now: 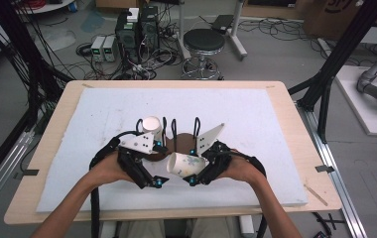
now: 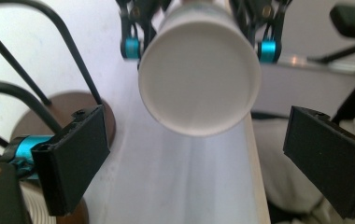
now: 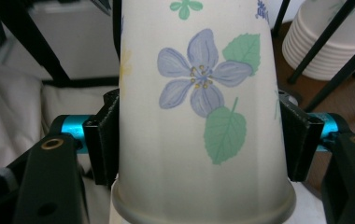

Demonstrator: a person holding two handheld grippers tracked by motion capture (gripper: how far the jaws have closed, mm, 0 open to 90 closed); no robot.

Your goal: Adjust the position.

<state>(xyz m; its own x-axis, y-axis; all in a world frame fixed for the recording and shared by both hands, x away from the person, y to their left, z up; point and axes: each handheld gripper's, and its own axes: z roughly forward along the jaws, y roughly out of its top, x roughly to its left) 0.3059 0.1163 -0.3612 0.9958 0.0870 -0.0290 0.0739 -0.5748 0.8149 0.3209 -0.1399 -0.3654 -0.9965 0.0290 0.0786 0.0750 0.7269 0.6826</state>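
Note:
A white paper cup (image 1: pixel 185 164) printed with blue flowers and green leaves lies on its side, held just above the white mat. My right gripper (image 1: pixel 192 167) is shut on it, and in the right gripper view its pads press the cup's (image 3: pixel 199 116) two sides, with the right gripper (image 3: pixel 199 140) near the cup's rim. The cup's plain base (image 2: pixel 199 79) faces my left gripper (image 2: pixel 203 158), whose jaws stand open on either side, short of the cup and apart from it. In the high view the left gripper (image 1: pixel 158 164) sits just left of the cup.
A black wire cup rack on a round brown base (image 1: pixel 176 145) stands just beyond the grippers, with a stack of white cups (image 1: pixel 152 126) at its left. The stack of cups (image 3: pixel 315 42) is also at the upper right of the right gripper view. A white foam mat (image 1: pixel 256 114) covers the wooden table (image 1: pixel 295 129).

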